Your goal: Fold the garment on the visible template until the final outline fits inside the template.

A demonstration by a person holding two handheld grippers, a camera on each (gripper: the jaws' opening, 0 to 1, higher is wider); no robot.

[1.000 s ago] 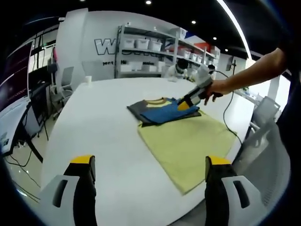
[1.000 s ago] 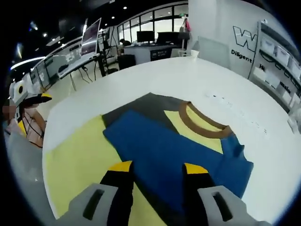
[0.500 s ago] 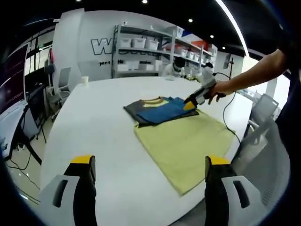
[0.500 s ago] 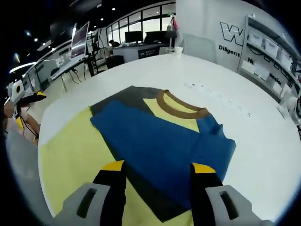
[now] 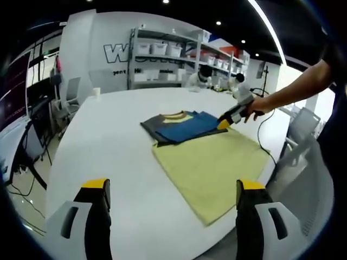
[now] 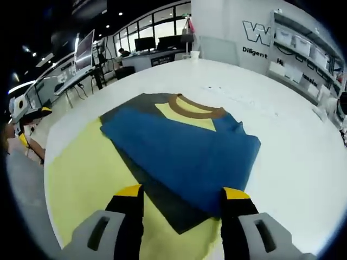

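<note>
step: the shirt (image 6: 181, 149) looks folded into a compact bundle, but part of it hangs over the far edge of the yellow template (image 5: 209, 162), so it probably needs to be slid or re-folded back inside the outline
how to do it well: the near edge of the bundle should be pinched through all layers at once, then dragged low across the tabletop (image 5: 103, 157) so the folds aren't pulled apart
shirt location: far end of the template, half on it and half on bare tabletop
left tongs (image 5: 171, 189): held wide, nothing gripped, well back from the shirt
right tongs (image 6: 181, 195): spread wide, empty, tips just at the shirt's near edge
count: one shirt, one template, two tongs, one tabletop
</note>
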